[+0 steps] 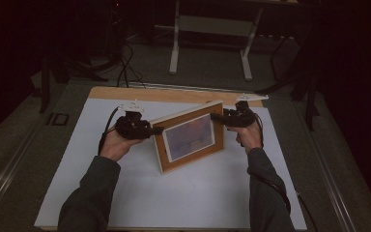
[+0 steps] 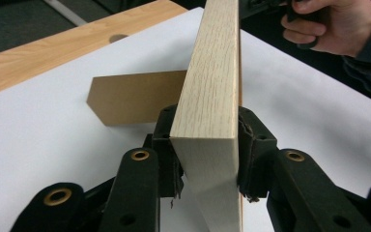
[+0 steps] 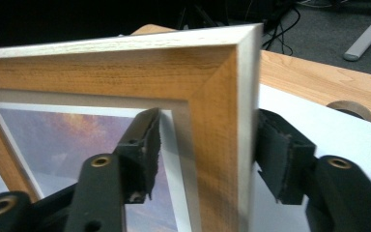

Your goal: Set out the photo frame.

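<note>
High view shows a wooden picture frame (image 1: 192,137) standing propped on the white bench (image 1: 174,193). Risk: it topples or twists if one side lets go first. Left tool (image 1: 155,130) clamps the frame's left edge; right tool (image 1: 216,116) straddles the upper right corner, pads apparently just clear.

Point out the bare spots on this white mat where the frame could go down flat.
The mat is bare from the frame to its near edge, between the two forearms. A narrower bare strip runs behind the frame up to the wooden table edge. It is crowded mid-mat, where both grippers flank the frame.
</note>
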`<state>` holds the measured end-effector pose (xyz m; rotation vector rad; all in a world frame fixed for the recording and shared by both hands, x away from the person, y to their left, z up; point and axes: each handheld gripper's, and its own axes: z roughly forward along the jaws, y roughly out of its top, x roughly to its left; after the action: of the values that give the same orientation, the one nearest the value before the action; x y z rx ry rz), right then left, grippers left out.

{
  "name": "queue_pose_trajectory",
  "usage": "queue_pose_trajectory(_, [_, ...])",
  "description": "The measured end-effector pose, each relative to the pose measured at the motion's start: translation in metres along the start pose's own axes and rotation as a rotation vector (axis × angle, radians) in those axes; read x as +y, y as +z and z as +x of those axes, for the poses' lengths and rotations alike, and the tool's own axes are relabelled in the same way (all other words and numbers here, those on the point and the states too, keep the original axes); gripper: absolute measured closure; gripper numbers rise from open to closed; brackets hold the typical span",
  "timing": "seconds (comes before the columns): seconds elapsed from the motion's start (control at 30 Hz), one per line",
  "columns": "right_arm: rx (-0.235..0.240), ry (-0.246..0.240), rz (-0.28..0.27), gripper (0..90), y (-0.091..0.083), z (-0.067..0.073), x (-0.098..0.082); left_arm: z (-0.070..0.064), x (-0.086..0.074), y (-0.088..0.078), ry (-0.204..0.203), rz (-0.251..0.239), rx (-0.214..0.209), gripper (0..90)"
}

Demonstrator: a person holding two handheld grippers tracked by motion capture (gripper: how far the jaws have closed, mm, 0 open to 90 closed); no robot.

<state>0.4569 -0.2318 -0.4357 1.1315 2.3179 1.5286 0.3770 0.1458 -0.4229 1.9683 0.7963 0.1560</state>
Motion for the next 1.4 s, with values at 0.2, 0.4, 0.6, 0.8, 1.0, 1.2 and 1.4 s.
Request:
queue_pose_trajectory(0.2, [-0.025,0.020,-0.012,58.9,-0.005,-0.002,-0.002,0.000,-0.011,-0.001,-0.047,-0.032,0.034,57.1])
queue_pose_trajectory(0.4, [-0.042,0.007,-0.009,59.4,-0.006,0.000,-0.002,-0.011,-0.013,-0.010,-0.025,-0.054,0.118,55.7])
queue_pose_trajectory(0.6, [-0.058,-0.005,-0.002,60.0,-0.007,0.004,-0.002,-0.017,-0.015,-0.014,-0.026,-0.090,0.156,66.3])
queue_pose_trajectory(0.8, [-0.072,-0.003,-0.004,60.2,-0.008,0.006,-0.003,-0.016,-0.014,-0.014,-0.062,-0.111,0.169,67.2])
queue_pose_trajectory(1.0, [-0.090,0.001,-0.003,60.4,-0.010,0.007,-0.004,-0.011,-0.014,-0.012,-0.089,-0.127,0.165,67.5])
queue_pose_trajectory(1.2, [-0.108,0.003,0.001,60.7,-0.012,0.010,-0.006,-0.008,-0.014,-0.011,-0.101,-0.136,0.162,67.4])
queue_pose_trajectory(1.4, [-0.127,0.010,0.006,61.0,-0.014,0.014,-0.008,-0.005,-0.013,-0.009,-0.127,-0.142,0.157,67.1])
